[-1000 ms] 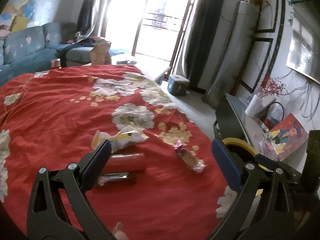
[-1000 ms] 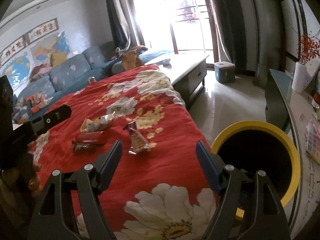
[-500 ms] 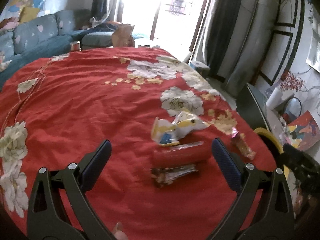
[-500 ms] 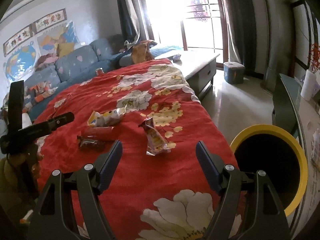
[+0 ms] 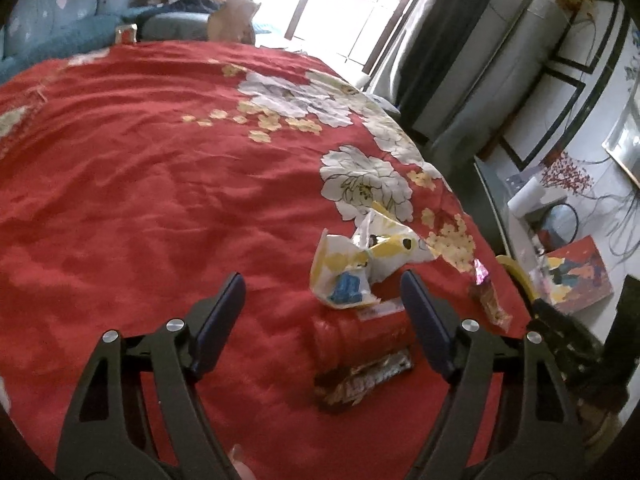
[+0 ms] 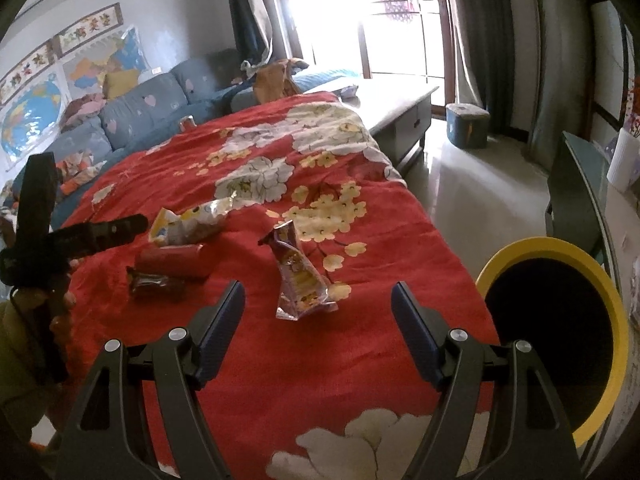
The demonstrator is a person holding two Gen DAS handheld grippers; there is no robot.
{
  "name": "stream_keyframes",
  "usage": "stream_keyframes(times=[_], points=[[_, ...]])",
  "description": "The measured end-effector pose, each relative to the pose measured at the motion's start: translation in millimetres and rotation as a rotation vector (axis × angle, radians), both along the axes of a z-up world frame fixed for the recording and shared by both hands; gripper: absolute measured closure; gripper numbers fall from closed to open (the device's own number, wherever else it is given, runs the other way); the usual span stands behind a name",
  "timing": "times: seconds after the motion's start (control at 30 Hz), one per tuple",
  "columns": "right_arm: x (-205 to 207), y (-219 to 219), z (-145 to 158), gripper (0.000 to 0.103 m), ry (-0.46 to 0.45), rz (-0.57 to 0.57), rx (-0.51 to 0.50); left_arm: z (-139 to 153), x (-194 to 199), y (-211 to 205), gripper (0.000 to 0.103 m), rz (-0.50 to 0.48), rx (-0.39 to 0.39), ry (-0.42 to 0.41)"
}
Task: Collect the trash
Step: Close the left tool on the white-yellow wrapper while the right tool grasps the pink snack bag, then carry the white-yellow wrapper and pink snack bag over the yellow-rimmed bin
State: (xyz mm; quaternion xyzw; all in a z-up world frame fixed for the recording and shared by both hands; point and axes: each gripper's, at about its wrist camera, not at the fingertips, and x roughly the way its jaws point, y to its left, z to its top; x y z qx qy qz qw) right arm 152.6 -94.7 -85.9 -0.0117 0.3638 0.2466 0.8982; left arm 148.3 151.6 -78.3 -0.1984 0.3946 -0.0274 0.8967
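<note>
Behind the red flowered bedspread (image 6: 168, 184), a blue-grey sofa (image 6: 132, 116) strewn with cushions, beneath world maps (image 6: 32, 112) pinned to the wall. Past the far end, a brown paper bag (image 6: 274, 80), a pale low coffee table (image 6: 400, 96) with a drawer, a small blue lidded bin (image 6: 467, 125) on the glossy floor, and dark curtains (image 6: 480, 40) flanking a bright glazed door. Off to the right, a tall silver floor air conditioner (image 5: 508, 60), a white paper roll (image 5: 528, 198) and a colourful picture book (image 5: 576, 276) on a glass-topped stand.
</note>
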Motion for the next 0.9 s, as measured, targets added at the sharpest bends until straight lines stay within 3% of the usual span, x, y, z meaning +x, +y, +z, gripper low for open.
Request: stream_keyframes(times=[0.1, 0.23, 0.33, 0.47, 0.53, 0.57, 0.7, 0.9], points=[[7.7, 5.6, -5.7, 0.03, 0.014, 0.011, -0.019, -6.8, 10.8, 0.2, 0.04, -0.001, -0.026, 0.02], [17.9, 12.4, -17.5, 0.031, 0.042, 0.017, -0.035, -16.5, 20.3, 3.6, 0.041, 0.012, -0.076, 0.05], [26.1, 15.0, -27.3, 0.04, 0.077, 0.02, -0.03, -19.5, 24.1, 4.4, 0.044, 0.015, -0.099, 0.054], [27.7, 19.3, -35.3, 0.068, 0.089, 0.031, -0.028, -20.4, 27.6, 0.9, 0.051, 0.005, -0.118, 0.055], [24.5, 20.0, -36.8, 0.07, 0.083, 0.039, -0.029, -20.4, 29.2, -1.2, 0.055, -0.004, -0.124, 0.054], [22.4, 19.7, -37.0, 0.076, 0.081, 0.043, -0.027, -20.4, 29.8, -2.1, 0.058, -0.008, -0.128, 0.054], [13.5, 18.9, -36.6, 0.078, 0.068, 0.053, -0.027, -19.7, 30.5, -6.2, 0.073, -0.021, -0.137, 0.047], [1.7, 18.9, -36.6, 0.079, 0.054, 0.062, -0.028, -10.6, 27.7, -17.0, 0.08, -0.031, -0.083, 0.019]])
